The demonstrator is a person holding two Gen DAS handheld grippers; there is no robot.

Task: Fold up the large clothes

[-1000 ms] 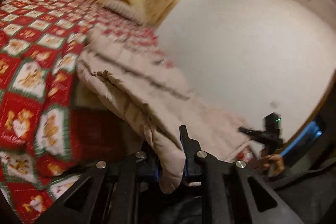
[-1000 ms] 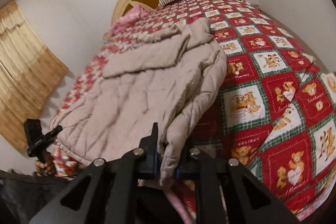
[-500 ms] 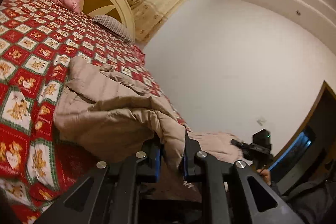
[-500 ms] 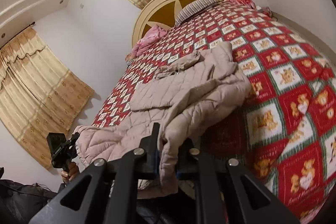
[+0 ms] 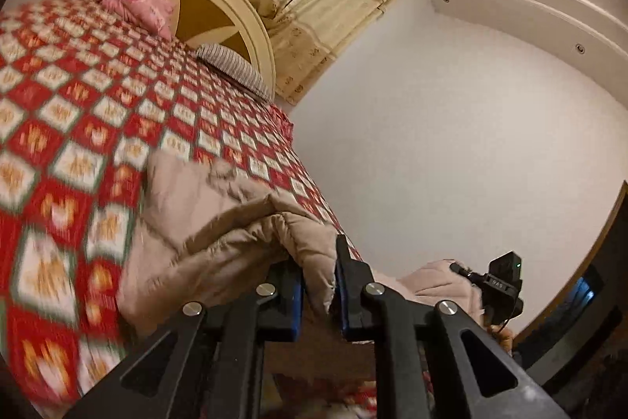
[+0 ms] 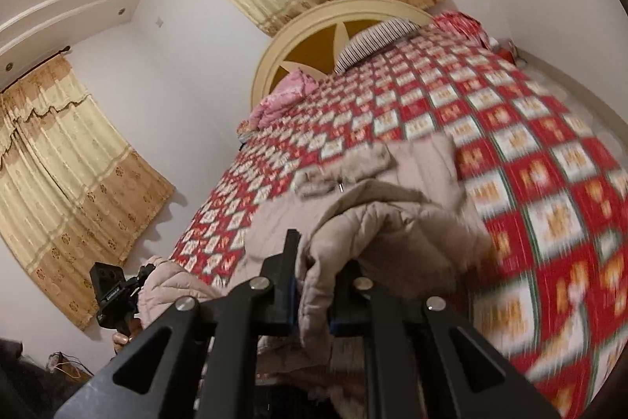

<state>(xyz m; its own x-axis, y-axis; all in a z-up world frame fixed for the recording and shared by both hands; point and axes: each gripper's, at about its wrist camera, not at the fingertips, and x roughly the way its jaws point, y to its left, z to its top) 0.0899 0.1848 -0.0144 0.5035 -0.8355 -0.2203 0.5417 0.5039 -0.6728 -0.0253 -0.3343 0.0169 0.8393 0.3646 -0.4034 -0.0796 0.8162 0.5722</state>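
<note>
A beige quilted coat (image 5: 219, 222) lies bunched on the near end of the bed, its lower part lifted off the cover. My left gripper (image 5: 318, 291) is shut on one thick edge of the coat, the padding squeezed between its blue pads. The same coat (image 6: 392, 211) fills the middle of the right wrist view, where my right gripper (image 6: 312, 295) is shut on another fold of it. Each view shows the other gripper (image 5: 498, 287) (image 6: 112, 295) off to the side, at the coat's far corner.
A red, white and green patchwork bedcover (image 5: 78, 128) spans the bed. Pink bedding (image 5: 137, 4) and a striped pillow (image 5: 235, 69) lie by the round cream headboard (image 5: 219, 6). Yellow curtains (image 6: 62, 179) hang left of the bed and behind it. A white wall (image 5: 451, 144) runs close along the bed's right side.
Both grippers have risen and carried the coat's held edge towards the headboard, so the coat has doubled up on itself and more bedcover and ceiling show.
</note>
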